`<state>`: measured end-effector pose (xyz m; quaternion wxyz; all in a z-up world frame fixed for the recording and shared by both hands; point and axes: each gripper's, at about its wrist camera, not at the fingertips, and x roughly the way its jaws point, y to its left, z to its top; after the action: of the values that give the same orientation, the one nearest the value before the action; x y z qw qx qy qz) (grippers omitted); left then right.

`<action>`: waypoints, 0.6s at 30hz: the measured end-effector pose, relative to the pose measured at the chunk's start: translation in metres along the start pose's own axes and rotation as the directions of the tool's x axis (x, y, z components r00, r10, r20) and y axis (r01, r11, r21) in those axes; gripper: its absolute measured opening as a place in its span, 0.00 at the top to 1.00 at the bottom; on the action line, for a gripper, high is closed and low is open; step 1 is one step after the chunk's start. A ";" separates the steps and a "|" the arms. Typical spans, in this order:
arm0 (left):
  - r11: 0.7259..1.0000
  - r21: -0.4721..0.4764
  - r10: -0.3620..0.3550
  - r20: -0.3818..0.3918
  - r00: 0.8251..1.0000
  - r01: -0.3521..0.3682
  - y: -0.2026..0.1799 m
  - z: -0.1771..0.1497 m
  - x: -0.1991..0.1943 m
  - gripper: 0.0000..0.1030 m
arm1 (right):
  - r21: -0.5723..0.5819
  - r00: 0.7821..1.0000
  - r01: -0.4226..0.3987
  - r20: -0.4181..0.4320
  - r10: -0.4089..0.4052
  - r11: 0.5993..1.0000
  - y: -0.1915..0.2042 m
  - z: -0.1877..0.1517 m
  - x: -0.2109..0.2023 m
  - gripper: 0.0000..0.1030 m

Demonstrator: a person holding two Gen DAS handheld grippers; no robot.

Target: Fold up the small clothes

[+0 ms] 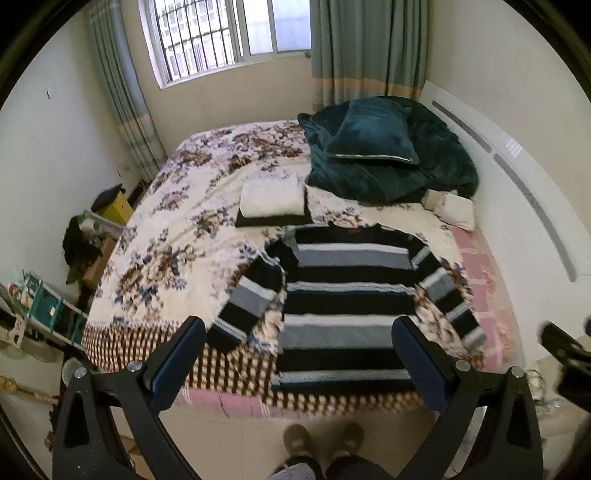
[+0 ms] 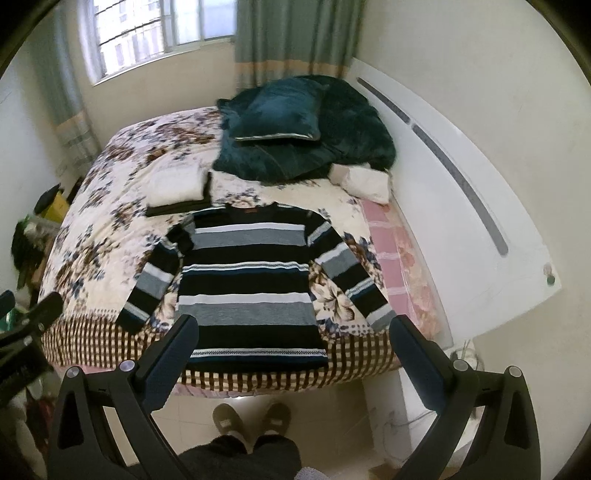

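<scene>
The sweater [image 2: 251, 280] lies flat on the bed [image 2: 92, 229] near its foot edge, hem toward the person and both sleeves angled out, a layout that looks meant to make folding easy. The left gripper [image 1: 299, 354] and right gripper [image 2: 295, 347] hang above the foot of the bed, jaws spread wide and empty, touching nothing. Beyond the collar sits a folded stack [image 1: 273, 203], probably finished pieces kept clear.

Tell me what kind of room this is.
Most likely a home bedroom: a bed under a floral cover, a dark teal pillow on a rumpled blanket, and a curtained window. A striped sweater lies flat on the bed.
</scene>
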<state>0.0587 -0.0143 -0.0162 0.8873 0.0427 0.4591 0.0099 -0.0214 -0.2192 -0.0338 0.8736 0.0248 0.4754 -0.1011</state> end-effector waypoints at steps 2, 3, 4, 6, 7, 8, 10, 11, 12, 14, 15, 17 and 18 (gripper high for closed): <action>1.000 0.007 -0.001 -0.015 1.000 0.002 -0.009 0.010 0.033 0.00 | 0.069 0.999 0.009 -0.032 -0.007 0.998 -0.017 0.000 0.025 0.00; 1.000 0.012 0.000 -0.017 1.000 0.000 -0.015 0.014 0.051 0.00 | 0.106 0.999 0.019 -0.047 -0.014 0.994 -0.027 -0.002 0.039 0.00; 1.000 0.021 0.002 -0.033 0.999 -0.002 -0.022 0.018 0.069 0.00 | 0.152 0.997 0.044 -0.067 -0.034 0.987 -0.041 -0.005 0.060 0.00; 0.999 0.036 -0.003 -0.053 0.999 0.005 -0.017 -0.004 0.100 0.00 | 0.224 0.993 0.093 -0.094 -0.073 0.970 -0.065 -0.013 0.093 0.00; 0.999 0.047 0.010 -0.064 0.998 -0.007 -0.024 -0.007 0.118 0.00 | 0.260 0.990 0.117 -0.108 -0.092 0.958 -0.078 -0.019 0.111 0.00; 0.998 0.057 0.018 -0.088 0.996 -0.013 -0.032 -0.007 0.138 0.00 | 0.312 0.984 0.150 -0.139 -0.111 0.938 -0.099 -0.028 0.138 0.00; 0.998 0.063 0.017 -0.121 0.992 -0.009 -0.042 -0.016 0.167 0.00 | 0.385 0.976 0.181 -0.180 -0.119 0.905 -0.128 -0.041 0.178 0.00; 0.997 0.072 0.036 -0.158 0.987 -0.025 -0.051 -0.023 0.193 0.00 | 0.434 0.967 0.210 -0.222 -0.122 0.876 -0.151 -0.052 0.210 0.00; 0.997 0.074 0.041 -0.194 0.980 -0.027 -0.061 -0.026 0.214 0.00 | 0.468 0.962 0.224 -0.247 -0.117 0.855 -0.166 -0.061 0.233 0.00; 0.996 0.078 0.054 -0.244 0.968 -0.036 -0.082 -0.032 0.254 0.00 | 0.537 0.947 0.260 -0.303 -0.104 0.803 -0.199 -0.080 0.286 0.00; 0.995 0.084 0.065 -0.263 0.963 -0.045 -0.091 -0.035 0.272 0.00 | 0.574 0.940 0.275 -0.331 -0.088 0.772 -0.216 -0.091 0.315 0.00; 0.994 0.095 0.082 -0.292 0.953 -0.057 -0.102 -0.042 0.302 0.00 | 0.633 0.930 0.294 -0.363 -0.061 0.716 -0.244 -0.113 0.371 0.00; 0.993 0.102 0.095 -0.306 0.947 -0.067 -0.108 -0.045 0.317 0.00 | 0.654 0.927 0.296 -0.373 -0.043 0.696 -0.253 -0.121 0.394 0.00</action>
<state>0.2030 -0.1007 -0.3086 0.8001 0.0994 0.5907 0.0322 0.0355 -0.5105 -0.4159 0.6929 0.3256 0.5403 -0.3492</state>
